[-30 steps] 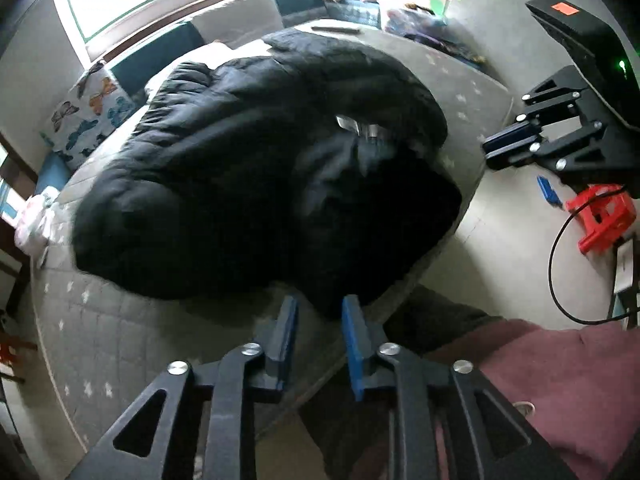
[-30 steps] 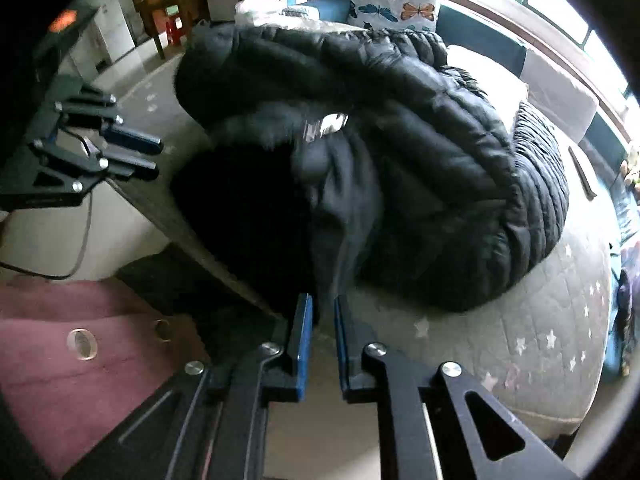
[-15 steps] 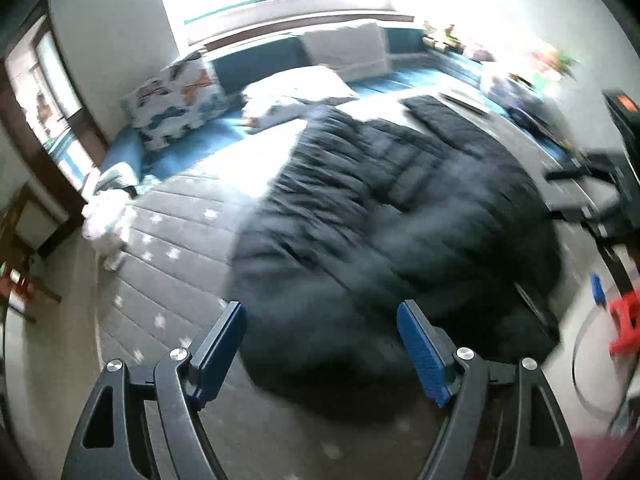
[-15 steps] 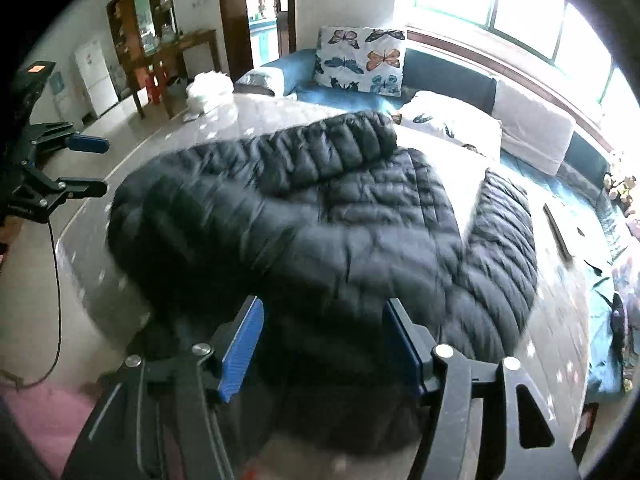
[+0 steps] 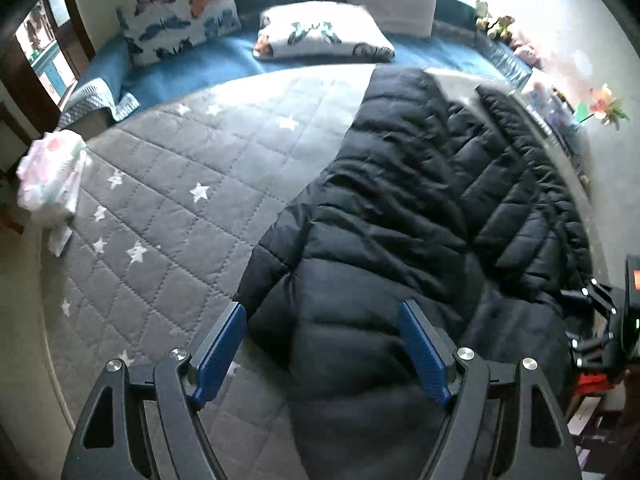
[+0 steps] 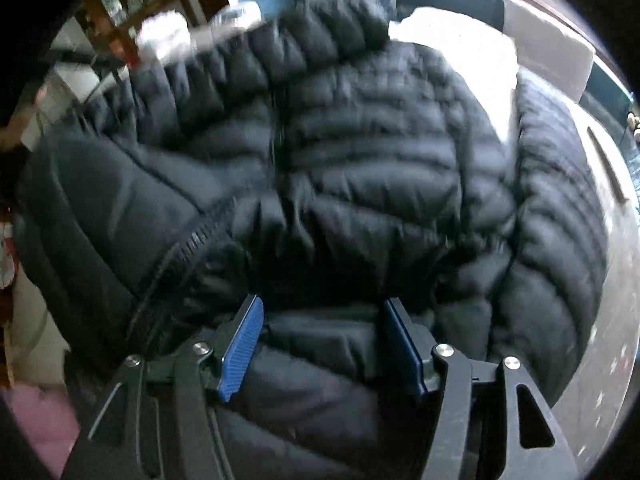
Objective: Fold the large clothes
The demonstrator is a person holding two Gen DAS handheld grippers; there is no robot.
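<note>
Black puffer jacket (image 5: pixel 420 216) lies spread on the grey quilted bed (image 5: pixel 168 184). Left gripper (image 5: pixel 320 344) and right gripper (image 6: pixel 320 344) both hang over it, jaws apart, clamping nothing; probably positioned to pick the next fold edge.

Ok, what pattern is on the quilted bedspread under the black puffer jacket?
Grey bedspread with white stars, clearest in the left wrist view.

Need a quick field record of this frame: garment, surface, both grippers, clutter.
garment: black puffer jacket, spread on the bed, zipper visible
surface: grey quilted bedspread with white stars
left gripper: open, above the jacket's near edge, nothing held
right gripper: open, over the jacket, nothing held
clutter: butterfly cushion, pillow
</note>
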